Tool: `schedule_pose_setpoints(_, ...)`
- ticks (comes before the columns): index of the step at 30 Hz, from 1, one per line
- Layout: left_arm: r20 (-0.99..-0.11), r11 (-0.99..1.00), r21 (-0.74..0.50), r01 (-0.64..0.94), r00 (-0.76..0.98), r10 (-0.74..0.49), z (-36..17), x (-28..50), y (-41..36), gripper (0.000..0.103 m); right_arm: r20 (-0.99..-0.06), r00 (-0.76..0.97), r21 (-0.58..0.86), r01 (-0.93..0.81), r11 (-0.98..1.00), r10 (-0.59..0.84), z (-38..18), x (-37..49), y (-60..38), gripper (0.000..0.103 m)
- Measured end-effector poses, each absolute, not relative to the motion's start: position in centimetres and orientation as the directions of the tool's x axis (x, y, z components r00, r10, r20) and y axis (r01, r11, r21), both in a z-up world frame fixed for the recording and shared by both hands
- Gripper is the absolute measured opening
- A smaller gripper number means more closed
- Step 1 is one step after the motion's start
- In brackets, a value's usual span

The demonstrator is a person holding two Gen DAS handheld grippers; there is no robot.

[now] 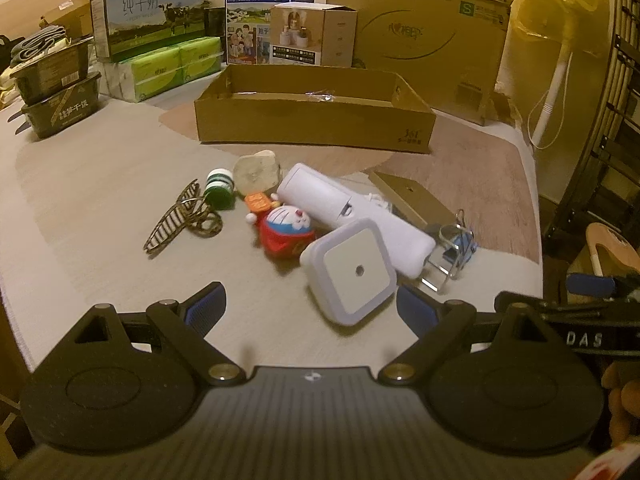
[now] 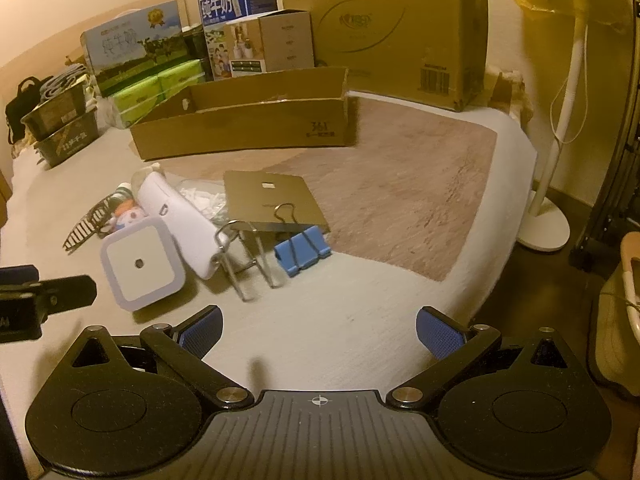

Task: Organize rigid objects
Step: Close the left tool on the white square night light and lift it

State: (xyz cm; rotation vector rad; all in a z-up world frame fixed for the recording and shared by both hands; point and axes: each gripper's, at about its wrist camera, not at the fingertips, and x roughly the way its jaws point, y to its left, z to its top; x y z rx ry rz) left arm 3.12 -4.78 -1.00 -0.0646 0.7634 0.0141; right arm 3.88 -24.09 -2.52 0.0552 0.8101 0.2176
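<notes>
A heap of small objects lies on the pale table. A white square night light (image 1: 352, 270) (image 2: 140, 266) sits nearest, just beyond my left gripper (image 1: 310, 310), which is open with nothing between its fingers. Behind the light lie a red and blue cartoon toy (image 1: 286, 228), a long white device (image 1: 344, 210) (image 2: 180, 220), a striped hair claw (image 1: 180, 216), a green bottle (image 1: 219, 190) and a pale stone (image 1: 256, 172). A blue binder clip (image 2: 302, 250) and a flat brown card (image 2: 272, 200) lie ahead of my open, empty right gripper (image 2: 318, 334). A shallow cardboard tray (image 1: 316, 120) (image 2: 244, 130) stands behind.
Milk cartons (image 1: 148, 12), green tissue packs (image 1: 176, 66) and dark food tubs (image 1: 60, 92) line the back left. A large cardboard box (image 2: 384, 32) stands at the back right. A white fan stand (image 2: 548, 216) is on the floor past the table's right edge.
</notes>
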Motion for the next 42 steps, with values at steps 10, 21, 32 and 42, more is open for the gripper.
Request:
schedule_pose_setpoints(10, -0.696, 0.997, -0.042, -0.058, 0.718, 0.012, -2.3, 6.2, -7.3, 0.09, -0.716, 0.663, 0.105, -0.207, 0.973, 0.218, -3.9, 5.8, -25.7, 0.102)
schedule_pose_setpoints(21, -0.703, 0.991, 0.029, -0.134, 0.702, 0.115, -4.8, 8.8, -8.3, 0.089, -0.736, 0.645, 0.101, -0.197, 0.975, 0.207, -5.1, 7.4, -26.8, 0.102)
schedule_pose_setpoints(32, -0.722, 0.99, 0.017, -0.137, 0.684, 0.107, -4.5, 6.6, -5.1, 0.085, -0.733, 0.641, 0.086, -0.244, 0.966, 0.227, -5.5, 8.1, -25.8, 0.102)
schedule_pose_setpoints(42, -0.709, 0.996, -0.034, -0.083, 0.704, 0.035, -3.9, 6.6, -3.8, 0.069, -0.72, 0.647, 0.071, -0.29, 0.954, 0.251, -5.4, 8.5, -25.9, 0.102)
